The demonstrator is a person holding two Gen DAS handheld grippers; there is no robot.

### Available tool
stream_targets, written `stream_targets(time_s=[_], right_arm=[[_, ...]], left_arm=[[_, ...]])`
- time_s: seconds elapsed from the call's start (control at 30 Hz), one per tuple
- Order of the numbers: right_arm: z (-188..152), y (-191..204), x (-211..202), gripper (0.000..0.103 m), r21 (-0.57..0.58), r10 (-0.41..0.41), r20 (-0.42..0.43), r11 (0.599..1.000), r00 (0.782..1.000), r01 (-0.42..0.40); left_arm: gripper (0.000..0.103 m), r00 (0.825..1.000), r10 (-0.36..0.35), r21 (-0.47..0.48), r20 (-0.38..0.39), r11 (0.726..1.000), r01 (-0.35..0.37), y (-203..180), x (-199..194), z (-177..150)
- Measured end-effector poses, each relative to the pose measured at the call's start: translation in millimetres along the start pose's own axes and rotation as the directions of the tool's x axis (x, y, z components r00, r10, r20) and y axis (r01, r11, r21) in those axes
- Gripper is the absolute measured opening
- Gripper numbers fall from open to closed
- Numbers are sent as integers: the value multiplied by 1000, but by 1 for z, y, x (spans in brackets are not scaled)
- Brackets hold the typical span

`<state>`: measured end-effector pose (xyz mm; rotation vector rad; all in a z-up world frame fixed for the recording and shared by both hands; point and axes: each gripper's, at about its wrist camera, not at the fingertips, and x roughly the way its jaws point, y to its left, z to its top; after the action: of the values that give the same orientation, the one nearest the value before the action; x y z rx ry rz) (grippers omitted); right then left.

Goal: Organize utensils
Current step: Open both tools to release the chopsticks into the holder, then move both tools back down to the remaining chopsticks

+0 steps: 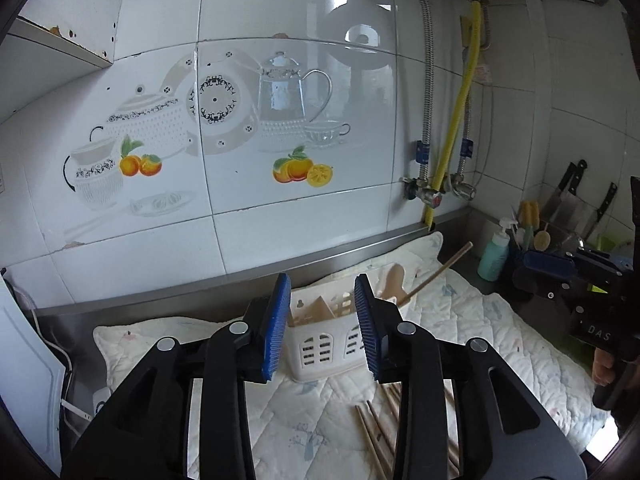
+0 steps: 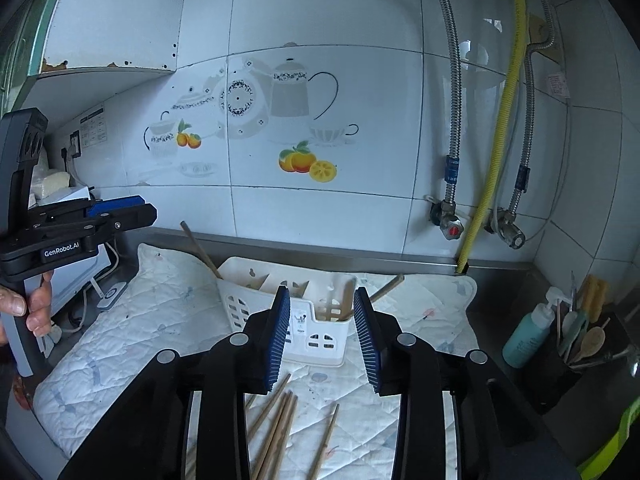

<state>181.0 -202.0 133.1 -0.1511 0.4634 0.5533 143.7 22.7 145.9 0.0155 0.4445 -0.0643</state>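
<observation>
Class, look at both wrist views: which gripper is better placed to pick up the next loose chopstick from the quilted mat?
Probably the right gripper: the loose chopsticks lie fanned directly below its open, empty jaws. In the left gripper view they sit off to one side.

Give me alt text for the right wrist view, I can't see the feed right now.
The right gripper hangs open and empty over a quilted mat, above loose wooden chopsticks, with a white utensil caddy ahead that already holds a few sticks. The left gripper is at the left edge in a hand. A teal bottle stands right.
</observation>
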Motion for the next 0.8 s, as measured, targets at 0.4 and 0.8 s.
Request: stream_targets(time_s=[0.4,0.8], right_arm=[[-89,36,-68,37,-28,-44,-14,999,999,44],[-175,53,-71,37,54,-57,-129,996,990,64]], left_arm=[[46,984,-22,1,-177,1000,22,-28,-35,-116],[46,928,-75,-84,-365,995,48,-49,-15,-218]])
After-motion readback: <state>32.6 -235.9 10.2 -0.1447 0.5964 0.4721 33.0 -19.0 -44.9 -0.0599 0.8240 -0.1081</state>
